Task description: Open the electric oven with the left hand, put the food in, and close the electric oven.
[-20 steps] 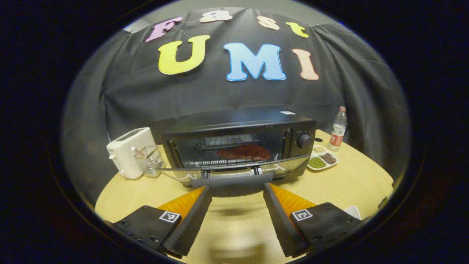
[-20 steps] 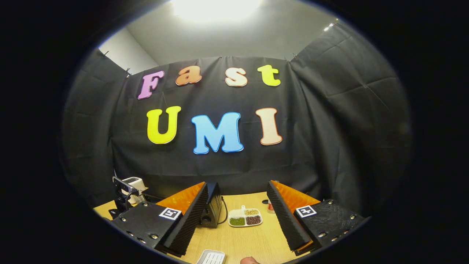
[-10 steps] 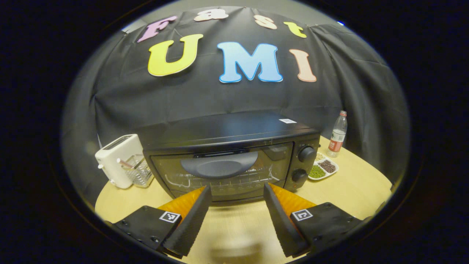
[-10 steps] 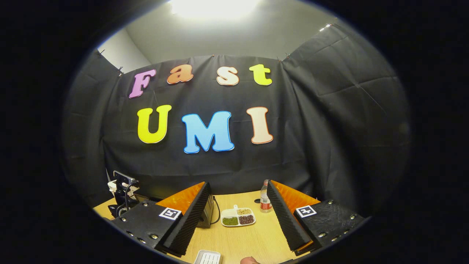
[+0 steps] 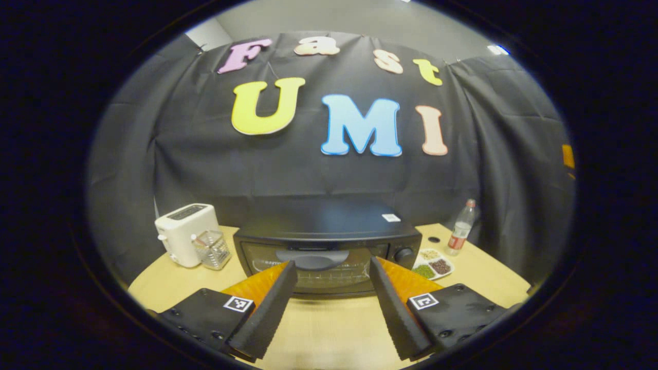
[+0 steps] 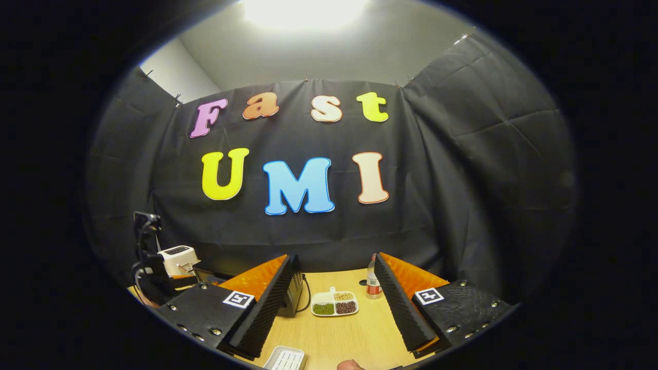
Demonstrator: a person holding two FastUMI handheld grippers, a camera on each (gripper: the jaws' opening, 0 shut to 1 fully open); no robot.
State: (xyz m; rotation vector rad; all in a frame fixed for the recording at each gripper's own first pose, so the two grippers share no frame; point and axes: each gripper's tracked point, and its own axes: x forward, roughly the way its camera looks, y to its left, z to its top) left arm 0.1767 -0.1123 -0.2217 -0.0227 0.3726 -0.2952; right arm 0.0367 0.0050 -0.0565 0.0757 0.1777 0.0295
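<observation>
Toaster (image 5: 185, 234) and clear glass container (image 5: 211, 250) sit at bench (image 5: 329, 329) left, then the electric oven (image 5: 329, 246) at centre, door shut, with a divided dish of beans (image 5: 432, 266) and a bottle (image 5: 461, 228) to its right. Left tongs (image 5: 329, 308) spread apart, empty, just short of the oven front. Right tongs (image 6: 334, 308) likewise apart, empty, above bare bench near a white tray (image 6: 285, 358).

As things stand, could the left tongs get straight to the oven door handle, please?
Probably yes: the left tongs are open and aimed at the door handle of the shut oven, with only bare table between them.
</observation>
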